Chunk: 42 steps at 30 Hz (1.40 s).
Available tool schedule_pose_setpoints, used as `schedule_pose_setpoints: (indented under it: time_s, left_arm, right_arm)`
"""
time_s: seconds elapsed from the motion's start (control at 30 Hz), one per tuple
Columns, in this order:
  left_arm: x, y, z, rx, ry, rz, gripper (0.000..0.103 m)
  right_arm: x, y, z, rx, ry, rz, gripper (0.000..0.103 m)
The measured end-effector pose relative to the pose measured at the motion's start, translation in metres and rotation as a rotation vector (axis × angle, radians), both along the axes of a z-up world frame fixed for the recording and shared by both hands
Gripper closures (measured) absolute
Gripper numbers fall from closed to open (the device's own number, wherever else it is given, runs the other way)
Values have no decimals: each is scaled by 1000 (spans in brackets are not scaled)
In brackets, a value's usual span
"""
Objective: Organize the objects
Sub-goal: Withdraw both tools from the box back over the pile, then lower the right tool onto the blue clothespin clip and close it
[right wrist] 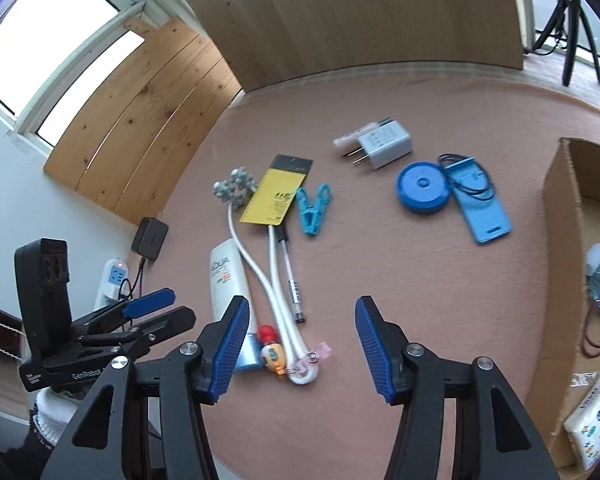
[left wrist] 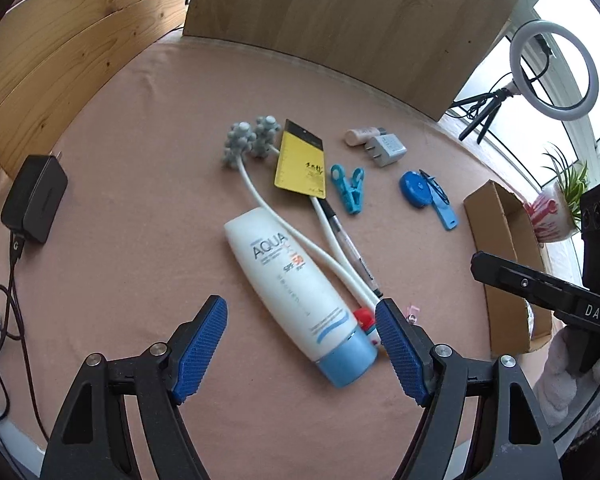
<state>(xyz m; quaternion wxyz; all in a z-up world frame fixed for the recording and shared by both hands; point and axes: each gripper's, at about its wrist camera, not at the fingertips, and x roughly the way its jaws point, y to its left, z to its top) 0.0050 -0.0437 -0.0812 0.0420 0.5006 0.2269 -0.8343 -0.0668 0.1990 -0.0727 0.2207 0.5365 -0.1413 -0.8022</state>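
The sunscreen tube lies at the middle of the pink tablecloth, its blue cap toward 5 o'clock in the left wrist view. In the right wrist view the blue pad of the right gripper hides its cap end. A white massager with 2 grey knobbed heads crosses it; its looped end sits behind a left pad. A pen lies just beside the massager, its top under a yellow card. A small red and orange toy is partly covered and hard to identify.

At 1 o'clock of the tube lie a blue clip, a white plug adapter touching a small pale bottle, and a blue tape measure with a blurred strap. The cardboard box at 3 o'clock is cut off at the frame edge; a tissue pack shows inside.

The left gripper hovers over the tube, jaws spread and empty. The right gripper hangs above bare cloth, jaws likewise apart, empty. A gloved hand grips its handle.
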Motion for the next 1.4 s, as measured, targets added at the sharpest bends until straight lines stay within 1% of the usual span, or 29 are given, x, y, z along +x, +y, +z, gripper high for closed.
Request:
schedule_pose_setpoints:
  time_s: [0.17, 0.27, 0.37, 0.57, 0.7, 0.83, 0.9, 0.97, 1.03, 1.07, 1.13, 1.2, 1.27, 1.33, 1.4]
  left_arm:
    - [9, 0, -11, 13, -14, 8, 24]
    - [10, 1, -12, 14, -7, 1, 24]
    - [9, 4, -9, 11, 4, -8, 24]
    - [2, 6, -3, 17, 21, -23, 24]
    - [-1, 3, 2, 9, 32, -20, 24]
    - [-7, -4, 10, 2, 48, -6, 24]
    - [-9, -6, 13, 0, 54, -7, 25]
    - [-11, -8, 15, -4, 54, -8, 24]
    - [-14, -10, 15, -2, 53, -7, 25]
    - [-15, -10, 16, 0, 55, -10, 25]
    - [-19, -8, 18, -5, 63, -21, 25]
    - [-25, -4, 19, 0, 68, -37, 29]
    - [-32, 3, 18, 0, 70, -59, 35]
    - [-42, 11, 15, -8, 66, -87, 38]
    - [-51, 19, 11, 0, 60, -116, 41]
  right_arm:
    - [-3, -22, -11, 28, -26, 40, 52]
    - [-8, -26, -17, 46, -40, 30, 52]
    - [-17, -30, -20, 93, -27, 12, 53]
    - [-49, -49, -27, 190, 11, -1, 53]
    - [-70, -62, -29, 226, 24, -7, 53]
    - [-92, -71, -37, 291, 20, -25, 53]
    - [-101, -73, -43, 318, 3, -39, 53]
    - [-107, -74, -47, 312, -10, -38, 59]
    - [-111, -76, -52, 329, -20, -29, 70]
    - [-112, -75, -53, 325, -25, -23, 72]
    - [-111, -74, -57, 321, -36, -12, 81]
    - [-110, -71, -57, 317, -35, -7, 81]
    - [-106, -65, -57, 307, -42, -11, 81]
    - [-100, -57, -56, 307, -45, -15, 81]
    - [-91, -44, -56, 310, -46, -28, 81]
